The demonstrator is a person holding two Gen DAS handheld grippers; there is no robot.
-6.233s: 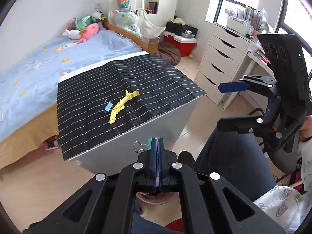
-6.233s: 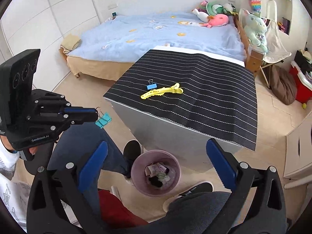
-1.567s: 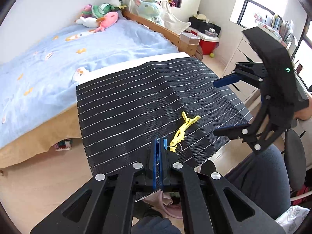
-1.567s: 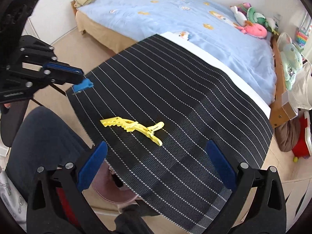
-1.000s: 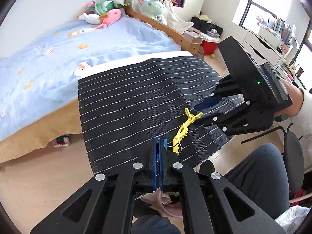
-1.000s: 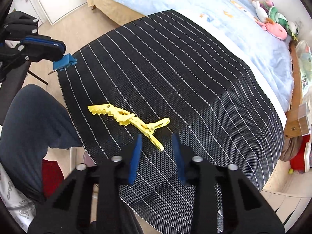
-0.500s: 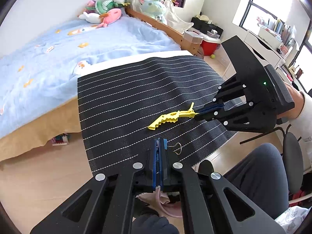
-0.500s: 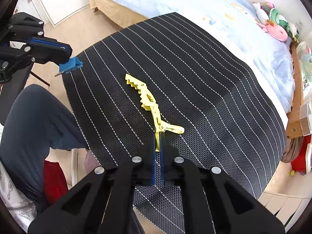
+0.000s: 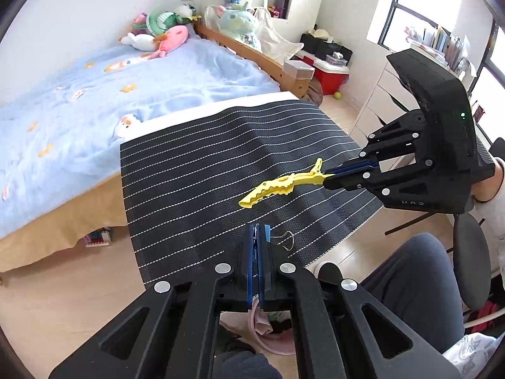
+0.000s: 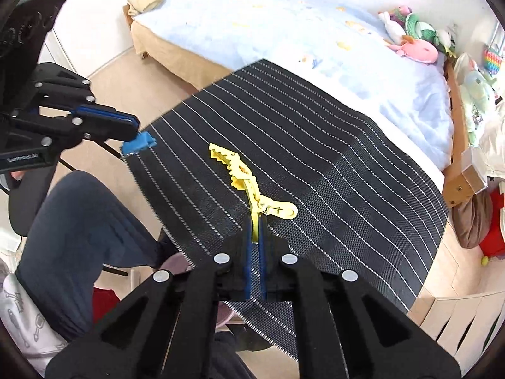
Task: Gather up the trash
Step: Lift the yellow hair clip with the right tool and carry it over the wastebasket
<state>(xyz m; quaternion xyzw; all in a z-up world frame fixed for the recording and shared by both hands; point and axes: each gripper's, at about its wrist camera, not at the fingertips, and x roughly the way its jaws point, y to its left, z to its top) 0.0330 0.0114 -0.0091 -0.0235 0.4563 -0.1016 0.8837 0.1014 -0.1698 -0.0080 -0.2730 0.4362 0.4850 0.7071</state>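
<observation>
My right gripper (image 10: 255, 227) is shut on the tail of a yellow toothed hair clip (image 10: 243, 177) and holds it just above the black striped mat (image 10: 347, 164). The clip also shows in the left wrist view (image 9: 277, 186), pinched by the right gripper (image 9: 328, 178). My left gripper (image 9: 257, 230) is shut on a small blue binder clip (image 10: 138, 144) over the mat's near edge; its wire handle (image 9: 285, 240) sticks out to the right. A pink trash bin (image 9: 268, 331) stands on the floor below, mostly hidden by the gripper.
The mat (image 9: 221, 164) covers a low table. A bed with a blue cover (image 9: 94, 88) and plush toys (image 9: 157, 28) lies behind it. The person's dark-trousered legs (image 9: 410, 284) are at the table's near side. White drawers (image 9: 378, 101) and a red box (image 9: 328, 75) stand at the right.
My right gripper closed on the yellow hair clip's tail and lifted it, swinging it round. My left gripper keeps holding the blue binder clip near the mat's front edge.
</observation>
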